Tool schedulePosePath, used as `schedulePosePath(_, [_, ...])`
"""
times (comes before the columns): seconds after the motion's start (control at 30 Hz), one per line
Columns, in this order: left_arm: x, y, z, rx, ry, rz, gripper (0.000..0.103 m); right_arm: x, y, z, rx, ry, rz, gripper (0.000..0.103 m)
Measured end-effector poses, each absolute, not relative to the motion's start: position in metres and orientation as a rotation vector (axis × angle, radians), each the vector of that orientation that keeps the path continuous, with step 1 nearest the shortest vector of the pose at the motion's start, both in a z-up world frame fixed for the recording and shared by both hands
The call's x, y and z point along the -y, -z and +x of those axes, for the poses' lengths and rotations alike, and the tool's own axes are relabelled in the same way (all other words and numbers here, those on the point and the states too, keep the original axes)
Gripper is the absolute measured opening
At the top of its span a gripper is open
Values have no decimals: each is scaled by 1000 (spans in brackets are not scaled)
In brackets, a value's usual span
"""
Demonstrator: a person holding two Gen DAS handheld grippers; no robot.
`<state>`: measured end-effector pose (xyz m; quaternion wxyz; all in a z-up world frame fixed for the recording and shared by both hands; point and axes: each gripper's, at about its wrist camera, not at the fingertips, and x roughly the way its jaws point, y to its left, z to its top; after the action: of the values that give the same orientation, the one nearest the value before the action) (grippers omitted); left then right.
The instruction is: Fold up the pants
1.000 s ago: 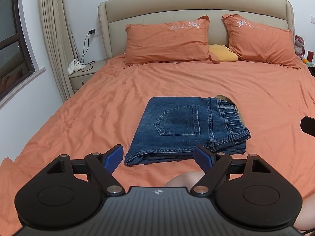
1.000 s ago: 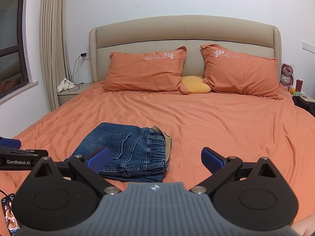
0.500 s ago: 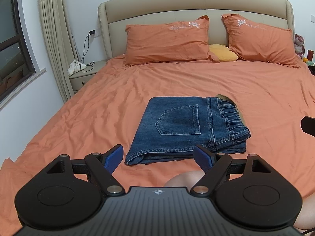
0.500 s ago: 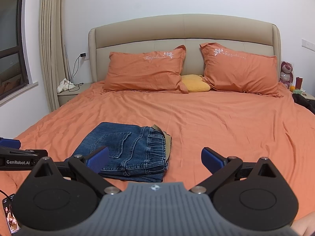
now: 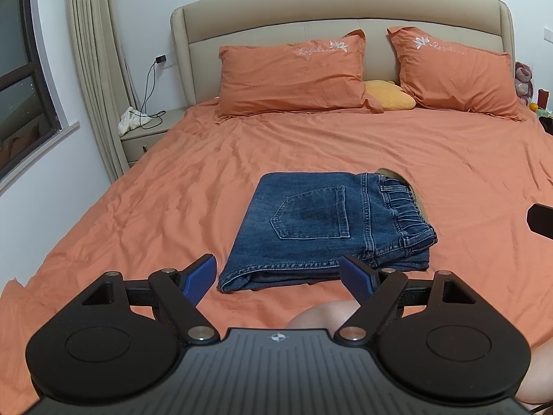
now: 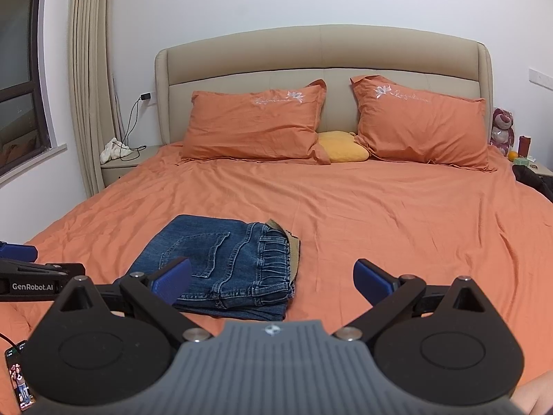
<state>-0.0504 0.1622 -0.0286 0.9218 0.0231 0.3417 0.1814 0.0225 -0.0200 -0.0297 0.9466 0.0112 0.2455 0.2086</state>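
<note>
The blue jeans (image 5: 325,228) lie folded into a compact rectangle on the orange bed (image 5: 172,207), back pocket up, waistband to the right. They also show in the right wrist view (image 6: 224,263). My left gripper (image 5: 280,276) is open and empty, held just short of the jeans' near edge. My right gripper (image 6: 273,280) is open and empty, to the right of the jeans and apart from them. The left gripper's finger (image 6: 20,252) shows at the left edge of the right wrist view.
Two orange pillows (image 6: 255,128) and a yellow cushion (image 6: 342,145) lie at the headboard. A nightstand (image 5: 148,131) with a white cloth and cable stands at the left. A phone (image 6: 17,377) lies low at the left. My knee (image 5: 318,314) is under the left gripper.
Both grippers have barely moved; the right wrist view has tilted slightly, and the jeans stay as they were.
</note>
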Motion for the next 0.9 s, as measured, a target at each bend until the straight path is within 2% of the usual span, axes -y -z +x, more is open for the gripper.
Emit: schedulePosePath(0.9, [-153,23,-57,-658,-384,83,95,27,28,18,-496,-437,28,96])
